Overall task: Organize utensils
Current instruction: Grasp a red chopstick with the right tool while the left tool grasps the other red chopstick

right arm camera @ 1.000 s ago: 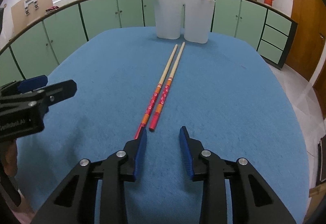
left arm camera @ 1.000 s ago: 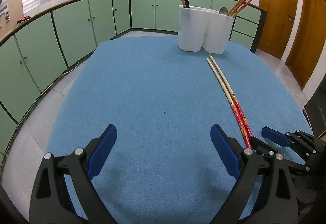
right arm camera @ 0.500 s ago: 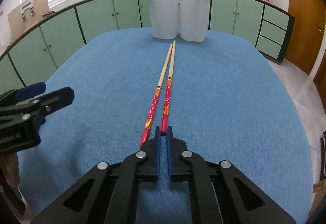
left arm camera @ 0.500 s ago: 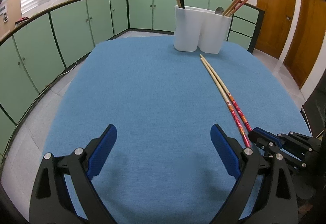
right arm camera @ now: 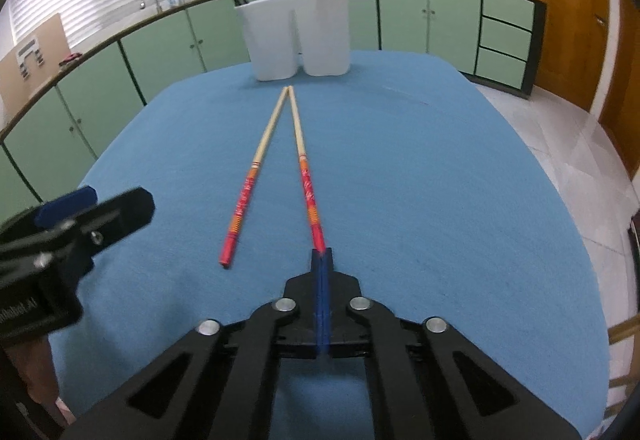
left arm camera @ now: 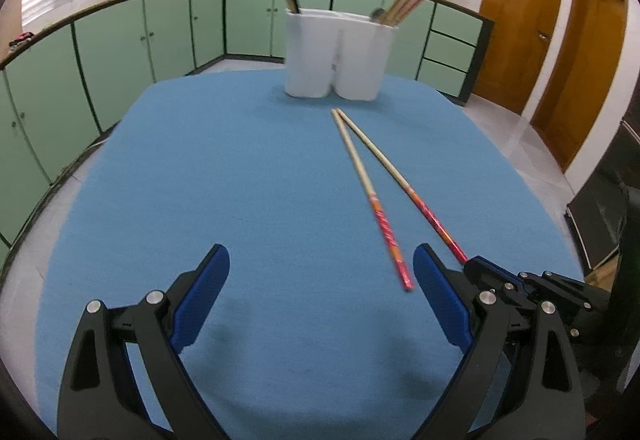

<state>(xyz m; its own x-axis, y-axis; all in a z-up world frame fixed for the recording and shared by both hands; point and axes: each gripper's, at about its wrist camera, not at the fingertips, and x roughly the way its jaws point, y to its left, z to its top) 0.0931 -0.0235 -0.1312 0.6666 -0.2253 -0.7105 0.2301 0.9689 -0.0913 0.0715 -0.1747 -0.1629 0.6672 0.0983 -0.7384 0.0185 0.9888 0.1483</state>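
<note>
A blue cloth-covered table (left arm camera: 224,176) fills most of both views, with green kitchen cabinets (left arm camera: 112,52) curving behind it along the upper half of each frame. At the far edge of the table, upper centre, stands a white two-compartment utensil holder (right arm camera: 298,36) with dark chopsticks leaning out of its left cup and pale and red ones out of its right cup.

The left gripper (left arm camera: 320,300) sits at the bottom of its own view with its blue jaws spread wide apart over bare cloth, nothing between them. In the right wrist view it shows at the left edge.

The right gripper (right arm camera: 322,254), bottom centre of its view, is clamped tight on the red end of one chopstick (right arm camera: 306,176), whose pale tip points toward the holder. A second chopstick (right arm camera: 250,184) lies loose on the cloth just left of it; the two tips nearly meet below the holder, forming a narrow V.
</note>
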